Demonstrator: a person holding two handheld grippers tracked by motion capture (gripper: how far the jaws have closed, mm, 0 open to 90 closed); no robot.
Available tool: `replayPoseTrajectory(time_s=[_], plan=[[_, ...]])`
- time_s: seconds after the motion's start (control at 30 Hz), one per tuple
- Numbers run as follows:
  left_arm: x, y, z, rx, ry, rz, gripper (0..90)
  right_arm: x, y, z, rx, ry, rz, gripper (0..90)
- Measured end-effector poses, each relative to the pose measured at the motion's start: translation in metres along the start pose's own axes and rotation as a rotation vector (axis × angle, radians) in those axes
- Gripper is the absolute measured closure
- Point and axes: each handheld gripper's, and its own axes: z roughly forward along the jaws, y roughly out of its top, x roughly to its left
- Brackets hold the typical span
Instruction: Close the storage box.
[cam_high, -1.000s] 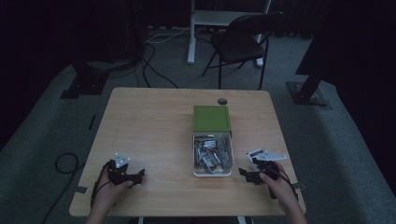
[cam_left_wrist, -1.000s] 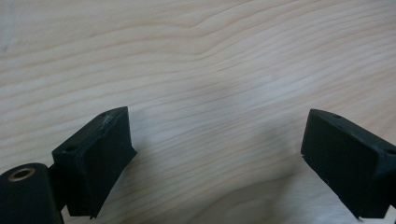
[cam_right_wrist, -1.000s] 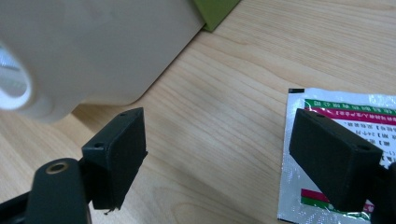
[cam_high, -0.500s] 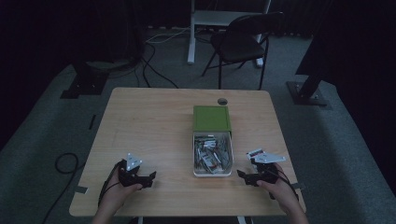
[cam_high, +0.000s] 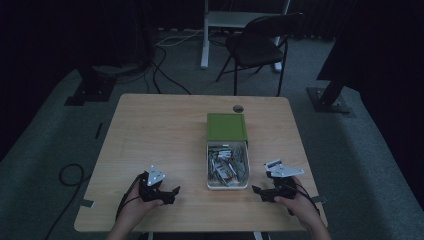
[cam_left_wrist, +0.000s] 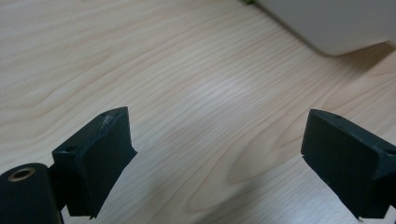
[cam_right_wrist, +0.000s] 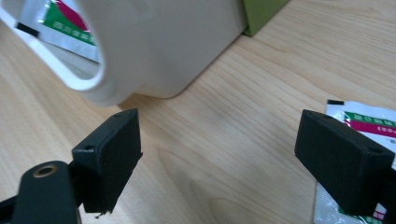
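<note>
A white open box (cam_high: 227, 185) holding several small packets (cam_high: 226, 165) stands at the table's middle front, with its green lid (cam_high: 226, 126) lying flat just behind it. My left gripper (cam_high: 172, 193) rests low on the table to the left of the box, jaws open and pointing toward it. In the left gripper view my left gripper (cam_left_wrist: 217, 140) has bare wood between its jaws and the box's corner (cam_left_wrist: 327, 23) ahead. My right gripper (cam_high: 259, 193) (cam_right_wrist: 219, 135) is open beside the box's right wall (cam_right_wrist: 177, 46). A loose packet (cam_right_wrist: 369, 123) lies by its right jaw.
The wooden table (cam_high: 160, 135) has a round cable hole (cam_high: 238, 108) behind the lid. A folding chair (cam_high: 260, 45) and a white stand (cam_high: 235, 20) are beyond the far edge. Cables (cam_high: 70, 175) trail on the floor at the left.
My left hand has slid to the right along the front of the table, closer to the white box. The right hand has stayed nearly where it was.
</note>
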Motion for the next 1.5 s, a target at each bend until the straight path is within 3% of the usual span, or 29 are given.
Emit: replayPoseTrajectory(time_s=[0.27, 0.4, 0.67, 0.93, 1.07, 1.2, 1.3, 1.5], plan=[[-0.014, 0.013, 0.004, -0.048, -0.073, 0.057, 9.5, 0.007, 0.005, -0.004, -0.005, 0.032, -0.019, 13.6], [-0.021, 0.018, 0.006, -0.056, -0.086, 0.078, 9.5, 0.007, 0.010, -0.007, -0.023, 0.041, -0.019, 13.6], [-0.037, 0.031, 0.010, -0.112, -0.148, 0.092, 9.5, 0.009, 0.017, -0.011, -0.055, 0.062, -0.026, 13.6], [-0.045, 0.045, 0.015, -0.130, -0.167, 0.116, 9.5, 0.012, 0.024, -0.013, -0.082, 0.085, -0.023, 13.6], [-0.047, 0.050, 0.018, -0.143, -0.171, 0.119, 9.5, 0.011, 0.030, -0.014, -0.115, 0.068, -0.008, 13.7], [-0.050, 0.054, 0.023, -0.154, -0.179, 0.116, 9.6, 0.011, 0.036, -0.015, -0.135, 0.057, -0.024, 13.7], [-0.051, 0.056, 0.026, -0.160, -0.180, 0.117, 9.5, 0.012, 0.038, -0.013, -0.132, 0.073, -0.030, 13.8], [-0.048, 0.060, 0.031, -0.165, -0.180, 0.109, 9.5, 0.009, 0.037, -0.007, -0.125, 0.057, -0.031, 13.9]])
